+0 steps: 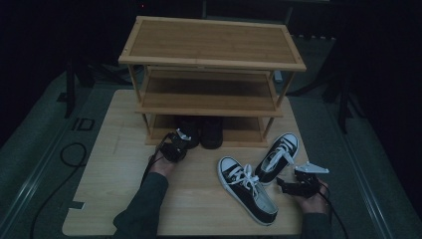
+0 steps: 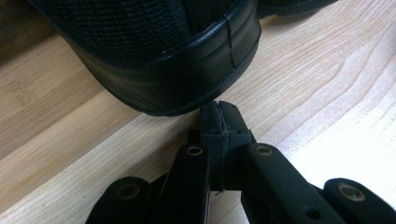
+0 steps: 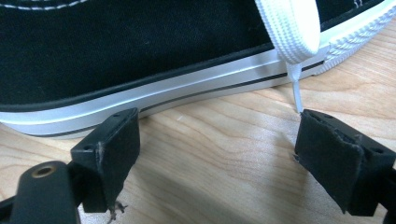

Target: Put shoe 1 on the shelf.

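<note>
No readable brand or writing on shoes. Left claw (image 2: 219, 121) pressed shut, nothing between pads, tips touching rounded rubber end of black shoe (image 2: 154, 51) at front edge of bamboo shoe rack (image 1: 211, 42), bottom shelf; second black shoe (image 1: 212, 132) just beside it. Shoe all black, canvas upper, glossy sole band. Right claw (image 3: 217, 149) wide, empty, just beside black-and-white sneaker (image 3: 140, 51) on worktop (image 1: 114, 164); white lace tip hangs near one pad. Other sneaker (image 1: 247, 190) lies nearby.
</note>
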The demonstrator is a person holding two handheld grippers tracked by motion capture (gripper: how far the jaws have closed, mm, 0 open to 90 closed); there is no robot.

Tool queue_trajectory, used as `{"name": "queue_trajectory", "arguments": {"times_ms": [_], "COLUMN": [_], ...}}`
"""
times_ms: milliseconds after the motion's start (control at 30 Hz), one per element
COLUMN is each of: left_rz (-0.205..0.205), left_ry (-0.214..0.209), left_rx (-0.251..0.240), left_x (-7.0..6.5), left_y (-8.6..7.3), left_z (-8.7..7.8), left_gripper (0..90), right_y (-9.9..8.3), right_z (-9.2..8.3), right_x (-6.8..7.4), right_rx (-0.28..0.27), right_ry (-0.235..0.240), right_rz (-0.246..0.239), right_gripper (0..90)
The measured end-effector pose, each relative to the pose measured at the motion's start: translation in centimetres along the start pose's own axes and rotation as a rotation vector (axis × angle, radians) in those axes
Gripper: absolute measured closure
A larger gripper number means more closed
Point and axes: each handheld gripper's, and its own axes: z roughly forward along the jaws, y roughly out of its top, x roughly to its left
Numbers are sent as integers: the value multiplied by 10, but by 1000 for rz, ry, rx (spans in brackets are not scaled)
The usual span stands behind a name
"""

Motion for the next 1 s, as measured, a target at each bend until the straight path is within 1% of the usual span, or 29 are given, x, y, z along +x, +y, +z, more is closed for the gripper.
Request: {"name": "queue_trajectory", "arguments": {"times_ms": [133,200,233,267,300,367,433,500,533,633,733,767,933,1000], "left_rz": [-14,-10,-13,-7,-2,-10,-17,-20,-35,-50,-51,-51,-56,-61], "left_ry": [-7,-11,-22,-21,-22,-40,-55,-61,-66,-74,-77,-77,-110,-108], "left_rx": [-3,-3,-7,-8,-10,-18,-31,-35,-46,-66,-77,-77,-97,-92], "left_x": [2,2,2,1,0,1,2,3,6,10,10,10,12,13], "left_y": [1,0,0,-1,-3,-7,-12,-14,-18,-22,-28,-28,-45,-50], "left_z": [1,0,0,-1,-2,-6,-11,-14,-19,-27,-34,-34,-44,-45], "left_gripper": [900,896,854,814,793,747,723,707,697,683,664,654,619,614], "right_y": [0,0,0,0,0,0,0,0,0,0,0,0,0,1], "right_z": [0,0,0,0,0,0,0,0,0,0,0,0,0,1], "right_x": [0,0,0,0,0,0,0,0,0,0,0,0,-1,-1], "right_rx": [0,0,0,0,0,0,0,-1,0,1,1,1,1,0], "right_ry": [0,0,0,0,0,0,-1,0,-2,-2,-2,-2,4,11], "right_rz": [0,-1,0,0,0,0,-2,-1,0,-1,-1,-1,-8,-13], "right_gripper": [138,138,138,138,138,138,138,138,138,138,138,138,139,139]}}
